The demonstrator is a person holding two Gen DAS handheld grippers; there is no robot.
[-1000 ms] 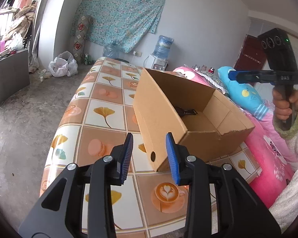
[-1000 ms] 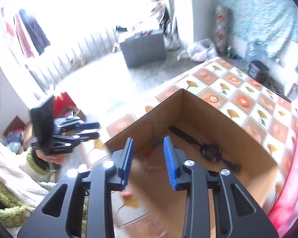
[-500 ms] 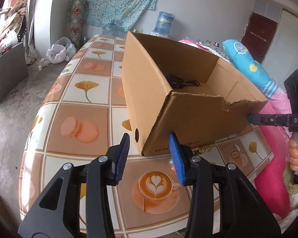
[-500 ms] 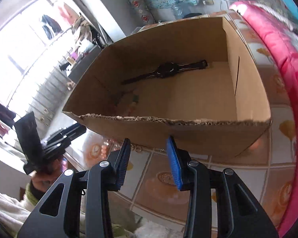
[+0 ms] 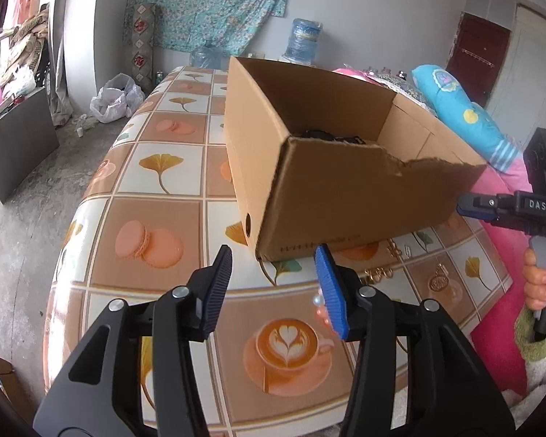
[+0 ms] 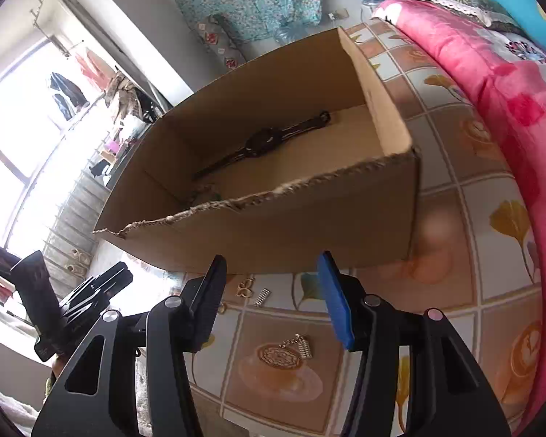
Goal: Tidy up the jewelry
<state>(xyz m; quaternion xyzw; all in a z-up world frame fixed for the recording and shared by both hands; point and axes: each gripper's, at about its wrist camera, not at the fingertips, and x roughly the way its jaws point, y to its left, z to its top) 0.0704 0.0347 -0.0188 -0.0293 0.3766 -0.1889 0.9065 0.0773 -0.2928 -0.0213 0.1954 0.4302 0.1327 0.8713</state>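
Grey walls, a teal floral cloth pinned up. Below it two water jugs; left of them a white plastic bag on bare concrete floor. Dark red door far right of the cloth. Bright window, clothes hanging beside it.

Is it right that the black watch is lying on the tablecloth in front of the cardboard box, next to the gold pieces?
Not quite. The black watch lies inside the cardboard box, on its floor, as the right wrist view shows. Only the gold pieces lie on the tablecloth in front of the box.
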